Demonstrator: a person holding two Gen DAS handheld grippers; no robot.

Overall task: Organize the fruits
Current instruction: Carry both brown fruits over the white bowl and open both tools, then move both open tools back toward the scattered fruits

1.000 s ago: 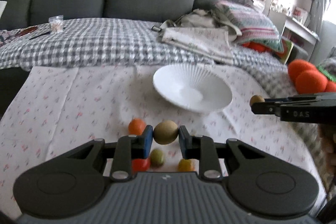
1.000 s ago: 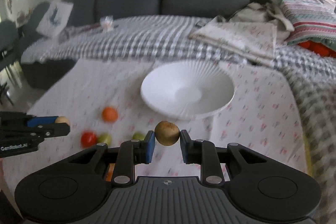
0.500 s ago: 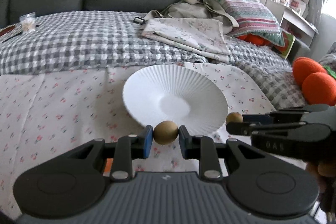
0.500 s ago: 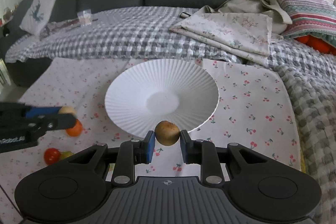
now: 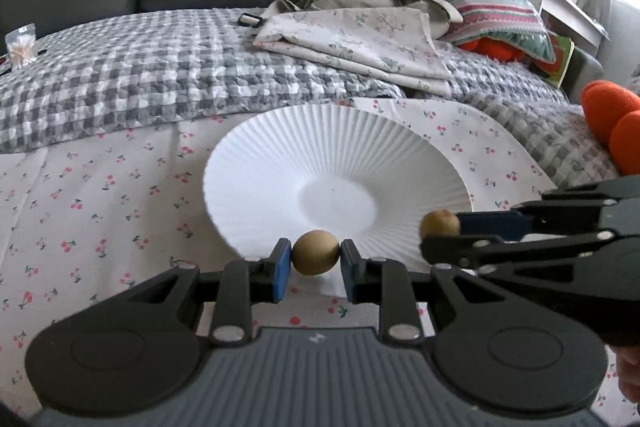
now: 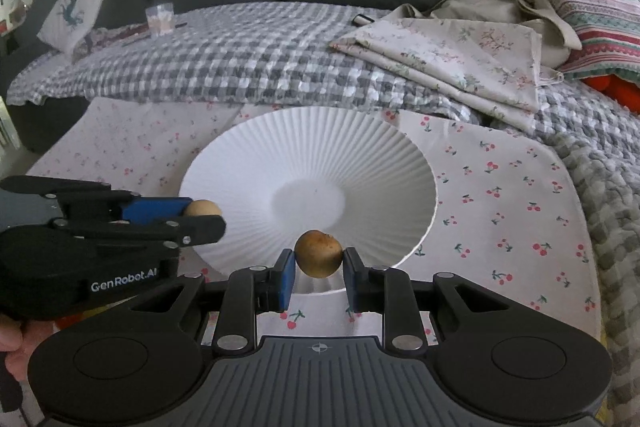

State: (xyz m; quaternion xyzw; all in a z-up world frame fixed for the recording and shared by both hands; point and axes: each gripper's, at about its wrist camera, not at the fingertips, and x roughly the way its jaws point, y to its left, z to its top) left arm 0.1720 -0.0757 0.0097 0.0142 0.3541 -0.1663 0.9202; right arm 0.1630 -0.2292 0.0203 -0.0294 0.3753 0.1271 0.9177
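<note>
My left gripper (image 5: 315, 259) is shut on a smooth tan egg-shaped fruit (image 5: 315, 257) and holds it above the near rim of the white ribbed plate (image 5: 340, 143). My right gripper (image 6: 319, 261) is shut on a speckled brown round fruit (image 6: 319, 253), also above the plate's (image 6: 320, 143) near rim. Each gripper shows in the other's view: the right one (image 5: 440, 227) with its fruit (image 5: 438, 223) on the right, the left one (image 6: 200, 215) with its fruit (image 6: 202, 207) on the left. The plate holds nothing.
The plate sits on a cherry-print cloth (image 6: 500, 179) over a grey checked blanket (image 6: 260, 55). Folded floral fabric (image 6: 448, 63), a striped cushion (image 6: 592, 11) and orange plush balls (image 5: 612, 123) lie at the right. A grey sofa stands behind.
Both grippers have moved forward with their fruits, from over the loose fruits on the cloth to the plate's near rim. The loose fruits have dropped out of view.
</note>
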